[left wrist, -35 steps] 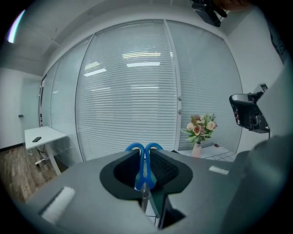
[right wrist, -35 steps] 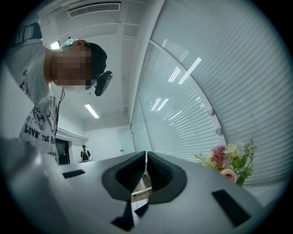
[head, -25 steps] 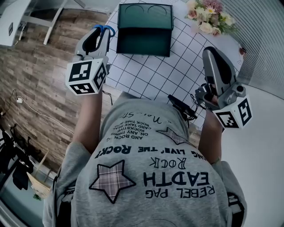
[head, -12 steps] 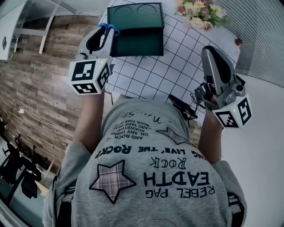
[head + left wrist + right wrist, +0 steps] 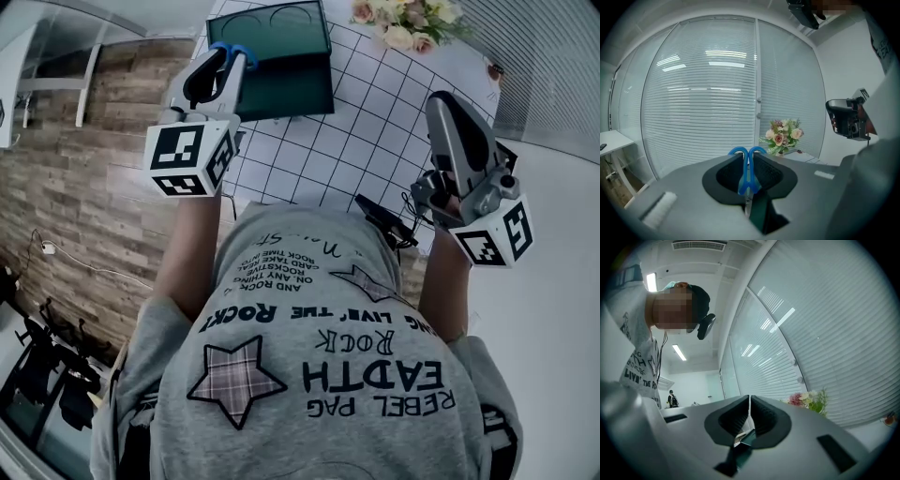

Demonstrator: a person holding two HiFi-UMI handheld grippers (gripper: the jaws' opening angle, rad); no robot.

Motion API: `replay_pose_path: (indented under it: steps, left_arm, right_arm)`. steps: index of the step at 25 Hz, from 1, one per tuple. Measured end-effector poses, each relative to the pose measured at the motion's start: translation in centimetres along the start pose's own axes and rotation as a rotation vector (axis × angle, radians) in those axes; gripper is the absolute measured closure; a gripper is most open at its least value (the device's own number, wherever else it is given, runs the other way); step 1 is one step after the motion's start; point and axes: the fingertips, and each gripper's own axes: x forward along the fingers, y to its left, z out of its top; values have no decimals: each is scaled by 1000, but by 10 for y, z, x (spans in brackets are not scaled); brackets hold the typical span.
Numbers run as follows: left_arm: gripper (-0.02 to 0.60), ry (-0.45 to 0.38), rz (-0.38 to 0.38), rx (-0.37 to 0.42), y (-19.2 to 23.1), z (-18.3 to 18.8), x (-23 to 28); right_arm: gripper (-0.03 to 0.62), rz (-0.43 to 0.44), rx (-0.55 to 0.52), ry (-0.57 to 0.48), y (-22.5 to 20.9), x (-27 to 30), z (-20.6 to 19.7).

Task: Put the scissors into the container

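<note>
My left gripper (image 5: 228, 64) is shut on the blue-handled scissors (image 5: 228, 51), held up at the left edge of the table. In the left gripper view the scissors (image 5: 746, 169) stand between the pads with the blue loops poking up past the tips and the blades hidden below. The dark green container (image 5: 277, 58) lies open on the white grid table (image 5: 375, 141), just right of the left gripper. My right gripper (image 5: 442, 103) is raised over the table's right side, shut, with nothing between its pads (image 5: 761, 416).
A bunch of flowers (image 5: 398, 19) stands at the table's far right corner; the flowers (image 5: 782, 136) also show in the left gripper view. A black cable device (image 5: 384, 223) hangs at the person's chest. Wood floor lies left of the table, window blinds behind.
The left gripper with the scissors has drifted slightly toward the container's left edge. The head view has shifted, so the table sits higher in frame. The right gripper has held its pose.
</note>
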Motion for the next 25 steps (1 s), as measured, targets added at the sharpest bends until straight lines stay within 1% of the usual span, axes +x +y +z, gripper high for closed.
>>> replay_pose_path:
  steps: [11,18,25]
  left_arm:
    - [505,26,-72,15,-14,-5,15]
    - [505,43,-116,38,-20,-9,24]
    - [505,67,-142,58,-24,-15,32]
  right_arm:
    - [577,-24,13,9,-7,0,-5]
    - [577,-38,21,18,-12,1,-9]
    - [577,-52,32,22,-16,1,-13]
